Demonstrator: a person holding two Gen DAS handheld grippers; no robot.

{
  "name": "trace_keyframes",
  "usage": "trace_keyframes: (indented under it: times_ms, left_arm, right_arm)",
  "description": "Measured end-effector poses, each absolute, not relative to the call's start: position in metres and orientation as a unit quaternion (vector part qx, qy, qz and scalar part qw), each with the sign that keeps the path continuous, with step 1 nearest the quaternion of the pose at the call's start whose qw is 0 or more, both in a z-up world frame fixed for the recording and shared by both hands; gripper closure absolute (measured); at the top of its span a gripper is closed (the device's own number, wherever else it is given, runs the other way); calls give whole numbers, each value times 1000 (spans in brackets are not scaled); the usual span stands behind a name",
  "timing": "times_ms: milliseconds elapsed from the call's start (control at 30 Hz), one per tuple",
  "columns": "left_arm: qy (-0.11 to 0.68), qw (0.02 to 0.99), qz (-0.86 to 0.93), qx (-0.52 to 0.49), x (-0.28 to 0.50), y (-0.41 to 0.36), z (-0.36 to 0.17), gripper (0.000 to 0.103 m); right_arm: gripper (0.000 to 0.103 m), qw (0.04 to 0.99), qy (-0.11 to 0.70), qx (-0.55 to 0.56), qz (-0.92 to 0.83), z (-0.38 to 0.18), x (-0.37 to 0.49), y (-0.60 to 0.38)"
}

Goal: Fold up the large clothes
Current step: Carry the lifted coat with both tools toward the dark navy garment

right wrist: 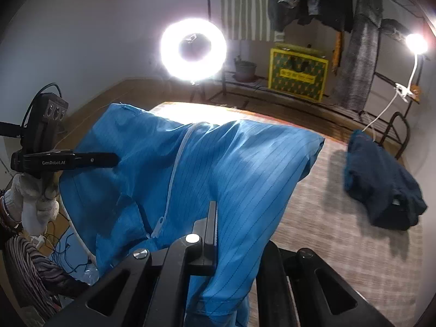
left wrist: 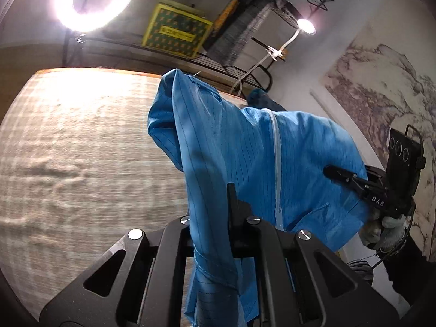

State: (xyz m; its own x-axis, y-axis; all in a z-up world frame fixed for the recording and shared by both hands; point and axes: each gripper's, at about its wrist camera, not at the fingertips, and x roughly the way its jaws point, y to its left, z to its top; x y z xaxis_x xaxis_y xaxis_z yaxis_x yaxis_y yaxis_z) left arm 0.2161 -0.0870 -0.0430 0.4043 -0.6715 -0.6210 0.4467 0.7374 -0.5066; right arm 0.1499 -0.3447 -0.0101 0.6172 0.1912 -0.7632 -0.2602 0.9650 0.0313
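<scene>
A light blue striped garment (left wrist: 272, 163) with a white zip (left wrist: 276, 147) hangs in the air above the beige woven table top (left wrist: 81, 150). My left gripper (left wrist: 227, 190) is shut on one part of its hem, and the cloth drapes over the fingers. In the same view my right gripper (left wrist: 331, 170), held by a gloved hand (left wrist: 387, 231), pinches the garment's right side. In the right wrist view the right gripper (right wrist: 215, 207) is shut on the blue garment (right wrist: 231, 163). There the left gripper (right wrist: 114, 158) grips the cloth's left edge, with a gloved hand (right wrist: 35, 207) below it.
A dark navy folded garment (right wrist: 381, 185) lies on the table's far right. Behind the table stand a ring light (right wrist: 193, 51), a yellow-green box (right wrist: 298, 73) on a low shelf, a rack of hanging clothes (right wrist: 327, 0) and a clip lamp (right wrist: 415, 42). Cables lie on the floor at lower left.
</scene>
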Motion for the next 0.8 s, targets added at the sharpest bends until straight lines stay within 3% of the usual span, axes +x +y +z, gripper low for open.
trace_keyframes:
  times_ms: [467,800]
  left_arm:
    - [428,802,-401,-112,224,-241,-22,98]
    - [416,783,-450,-104,271,-371,-17,98]
  right_arm:
    - [100,910,410,-20,59,18,112,-483]
    - [100,916,400,-10,-3,31,121,-602]
